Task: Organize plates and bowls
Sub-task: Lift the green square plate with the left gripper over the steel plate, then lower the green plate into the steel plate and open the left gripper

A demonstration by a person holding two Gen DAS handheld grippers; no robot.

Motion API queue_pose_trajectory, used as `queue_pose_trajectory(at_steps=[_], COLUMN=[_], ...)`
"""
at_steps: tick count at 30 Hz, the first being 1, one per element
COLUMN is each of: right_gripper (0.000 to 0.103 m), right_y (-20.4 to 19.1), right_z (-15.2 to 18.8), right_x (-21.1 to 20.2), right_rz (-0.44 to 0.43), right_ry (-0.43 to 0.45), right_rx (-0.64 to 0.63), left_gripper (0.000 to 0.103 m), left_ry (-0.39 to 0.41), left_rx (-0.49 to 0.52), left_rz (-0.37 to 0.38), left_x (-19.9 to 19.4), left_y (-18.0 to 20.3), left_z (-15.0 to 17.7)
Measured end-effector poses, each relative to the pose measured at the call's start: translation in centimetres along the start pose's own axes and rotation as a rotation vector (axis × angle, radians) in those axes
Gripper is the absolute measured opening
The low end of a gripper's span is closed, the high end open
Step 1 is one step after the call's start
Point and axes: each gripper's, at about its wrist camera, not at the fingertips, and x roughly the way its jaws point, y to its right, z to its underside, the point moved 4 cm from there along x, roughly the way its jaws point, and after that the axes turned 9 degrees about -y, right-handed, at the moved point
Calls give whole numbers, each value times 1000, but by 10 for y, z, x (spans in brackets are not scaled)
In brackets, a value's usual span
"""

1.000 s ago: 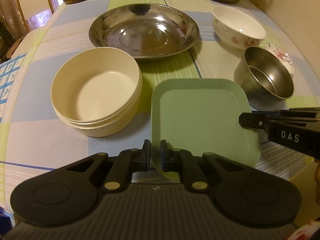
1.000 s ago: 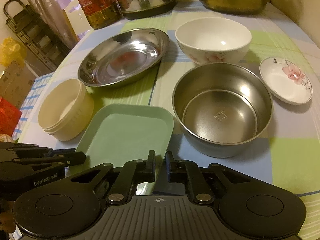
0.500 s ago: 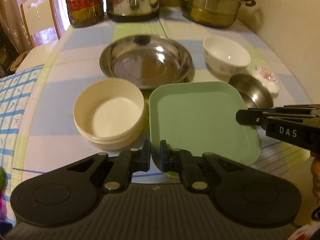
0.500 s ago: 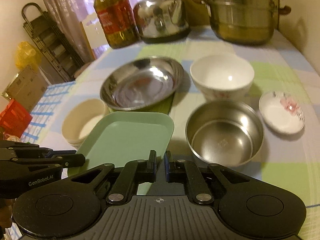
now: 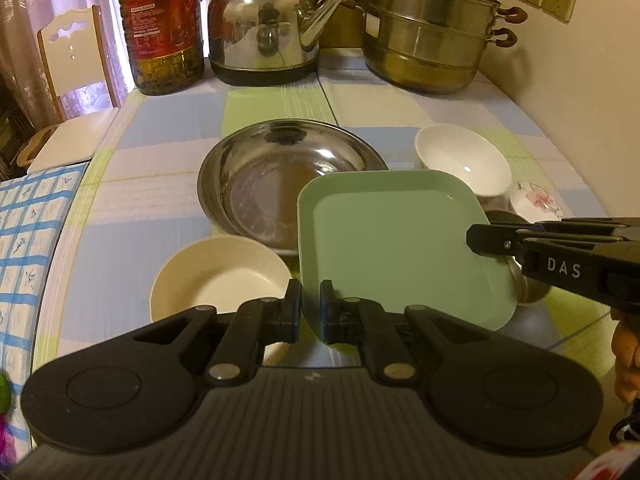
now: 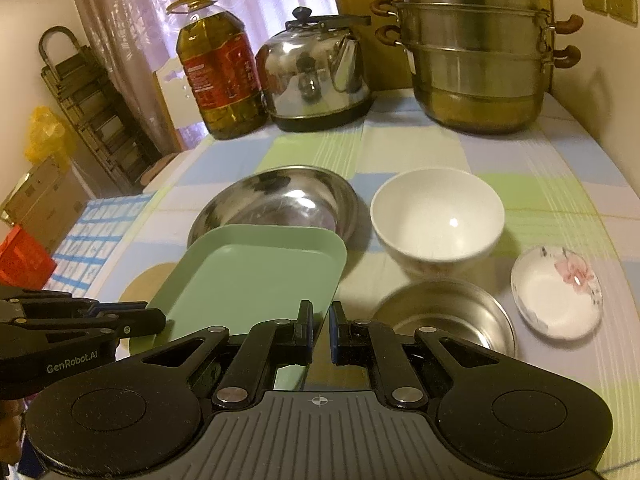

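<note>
Both grippers, left gripper (image 5: 310, 306) and right gripper (image 6: 320, 330), are clamped on the near rim of the green square plate (image 5: 394, 244), carrying it above the table just over the steel dish (image 5: 264, 184), while every bowl sits unstacked.

Two matte black handheld grippers. Left gripper (image 5: 310, 307): ribbed grey-black body, round disc housings either side, silver pivot pins on the linkage arms, slim black fingers (image 5: 293, 308). Right gripper (image 6: 321, 330): same build, small crosshair mark on the ribbed body, blue edging on the fingers (image 6: 307, 328). "DAS" lettering on one flank, "GenRobot.AI" on the other.
</note>
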Motion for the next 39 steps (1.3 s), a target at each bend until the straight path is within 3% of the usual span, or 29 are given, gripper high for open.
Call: queue_pose_trajectory(at_steps=[15, 27, 39], right_gripper=[9, 9, 9], right_y=[0, 3, 7], right_z=[-60, -84, -89], right_x=[72, 126, 149], right_rz=[7, 50, 82], right_ry=[-25, -81, -113], right_rx=[69, 115, 152], left_gripper=[8, 8, 8], left_ry=[-17, -87, -131], left_rx=[4, 11, 22], left_rz=[-17, -2, 16], left_x=[52, 99, 121], left_y=[-46, -69, -76], left_z=[-62, -81, -92])
